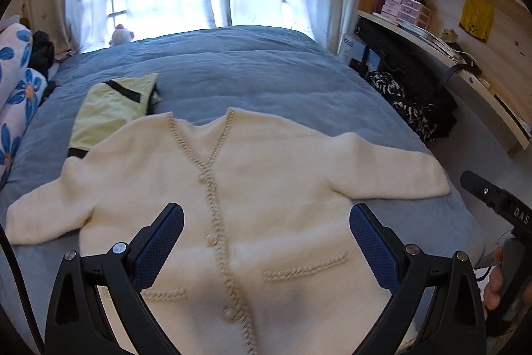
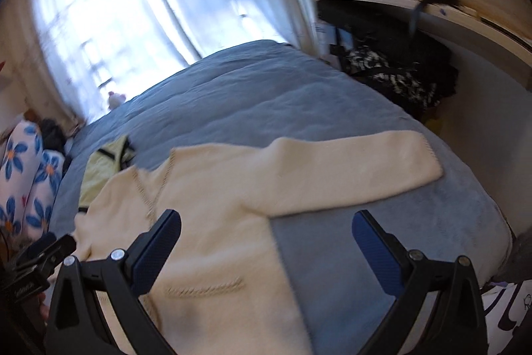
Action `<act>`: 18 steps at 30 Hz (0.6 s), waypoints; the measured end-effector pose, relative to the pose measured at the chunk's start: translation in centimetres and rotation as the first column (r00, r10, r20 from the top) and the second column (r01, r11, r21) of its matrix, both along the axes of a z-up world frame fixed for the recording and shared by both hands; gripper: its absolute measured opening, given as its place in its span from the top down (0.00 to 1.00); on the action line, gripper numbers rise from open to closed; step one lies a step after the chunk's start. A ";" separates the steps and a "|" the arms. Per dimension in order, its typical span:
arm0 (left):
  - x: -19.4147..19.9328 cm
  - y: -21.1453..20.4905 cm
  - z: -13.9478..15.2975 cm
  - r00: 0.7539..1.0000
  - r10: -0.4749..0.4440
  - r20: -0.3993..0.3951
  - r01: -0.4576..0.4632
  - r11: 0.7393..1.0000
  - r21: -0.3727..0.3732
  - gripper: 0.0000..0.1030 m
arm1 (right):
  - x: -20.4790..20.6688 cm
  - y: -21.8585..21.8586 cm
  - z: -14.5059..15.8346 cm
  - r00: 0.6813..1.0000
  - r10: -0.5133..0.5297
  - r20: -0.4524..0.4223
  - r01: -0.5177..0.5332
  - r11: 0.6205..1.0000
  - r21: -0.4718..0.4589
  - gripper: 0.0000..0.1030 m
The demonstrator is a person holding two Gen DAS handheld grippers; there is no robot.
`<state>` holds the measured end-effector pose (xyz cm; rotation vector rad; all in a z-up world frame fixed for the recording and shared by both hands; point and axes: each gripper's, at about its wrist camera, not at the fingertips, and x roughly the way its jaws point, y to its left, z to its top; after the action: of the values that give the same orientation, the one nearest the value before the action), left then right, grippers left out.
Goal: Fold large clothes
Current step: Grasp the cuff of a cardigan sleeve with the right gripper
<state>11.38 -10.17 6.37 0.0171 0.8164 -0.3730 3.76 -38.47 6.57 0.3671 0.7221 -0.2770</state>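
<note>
A cream knit cardigan [image 1: 266,188] lies face up and buttoned on the blue bed [image 1: 252,69], both sleeves spread out to the sides. My left gripper [image 1: 266,215] is open and empty, hovering above the cardigan's front over the button line. My right gripper [image 2: 266,222] is open and empty, above the cardigan's [image 2: 212,208] right side, below its right sleeve [image 2: 365,168]. The right gripper also shows at the right edge of the left wrist view [image 1: 498,205].
A folded pale yellow garment [image 1: 113,112] lies on the bed beyond the cardigan's left shoulder. Flowered pillows [image 1: 16,95] lie at the left. A desk with shelves [image 1: 465,65] and dark clothes [image 1: 409,102] stand right of the bed. Curtained window behind.
</note>
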 end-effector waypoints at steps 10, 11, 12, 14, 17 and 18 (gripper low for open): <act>7.4 -7.8 -2.8 0.999 -0.013 -0.034 0.013 1.000 0.023 0.03 | 3.7 -13.7 -4.2 0.974 -0.195 -0.114 0.203 0.977 0.068 0.00; 8.1 -8.6 -3.5 0.999 -0.017 -0.051 0.019 1.000 0.023 0.03 | 4.0 -15.4 -5.3 0.966 -0.218 -0.140 0.230 0.970 0.076 0.00; 8.9 -9.5 -4.4 0.997 -0.018 -0.072 0.020 0.999 0.029 0.03 | 4.3 -16.7 -6.3 0.959 -0.235 -0.159 0.250 0.964 0.085 0.00; 10.2 -11.1 -6.4 0.995 -0.007 -0.102 0.011 0.999 0.042 0.03 | 4.7 -19.4 -8.6 0.940 -0.273 -0.207 0.299 0.948 0.109 0.00; 11.4 -13.6 -9.3 0.993 -0.013 -0.118 0.020 0.998 0.061 0.03 | 4.5 -23.1 -12.7 0.911 -0.317 -0.264 0.374 0.905 0.205 0.02; 11.6 -14.2 -10.2 0.993 -0.017 -0.117 0.024 0.998 0.063 0.03 | 4.4 -23.9 -13.9 0.903 -0.328 -0.277 0.395 0.888 0.235 0.05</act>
<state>22.95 -24.32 -3.80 0.0647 0.9440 -0.3692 8.19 -62.33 -7.29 0.7613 0.9252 -0.5819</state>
